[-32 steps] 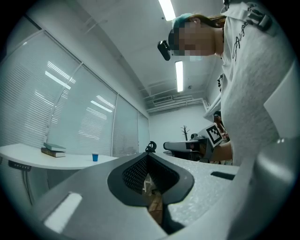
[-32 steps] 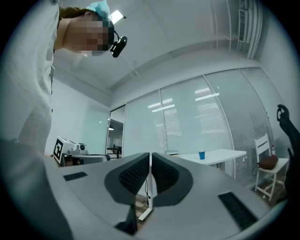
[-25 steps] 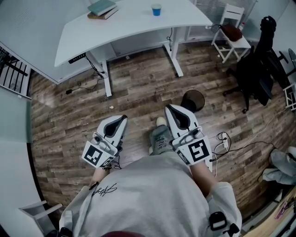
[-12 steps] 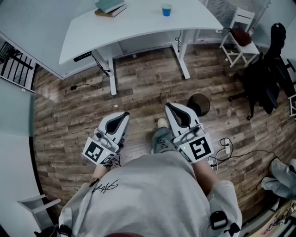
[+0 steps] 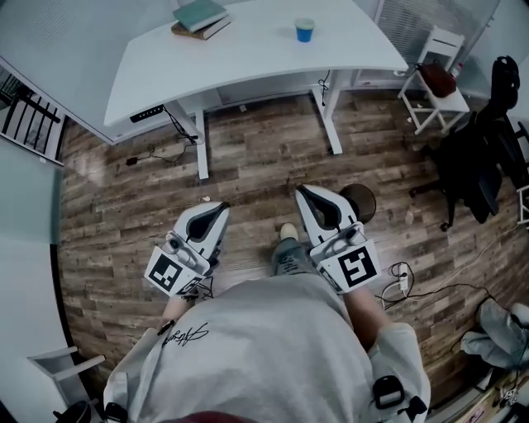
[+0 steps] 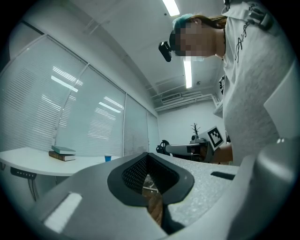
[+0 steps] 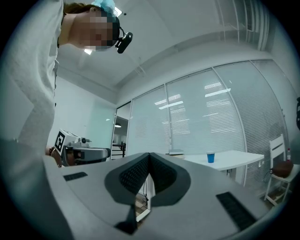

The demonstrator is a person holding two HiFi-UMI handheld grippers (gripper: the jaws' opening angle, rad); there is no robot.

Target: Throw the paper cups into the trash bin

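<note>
Head view — blue paper cup (image 5: 305, 30); sweatshirt script (image 5: 186, 335) illegible

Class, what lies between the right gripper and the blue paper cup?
Head view: bare wood floor, then the white desk, edge and top, up to the paper cup.

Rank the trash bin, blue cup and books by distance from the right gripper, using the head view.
1. trash bin, just to the right of the right gripper
2. blue cup, ahead on the desk
3. books, at the desk's far left
</note>
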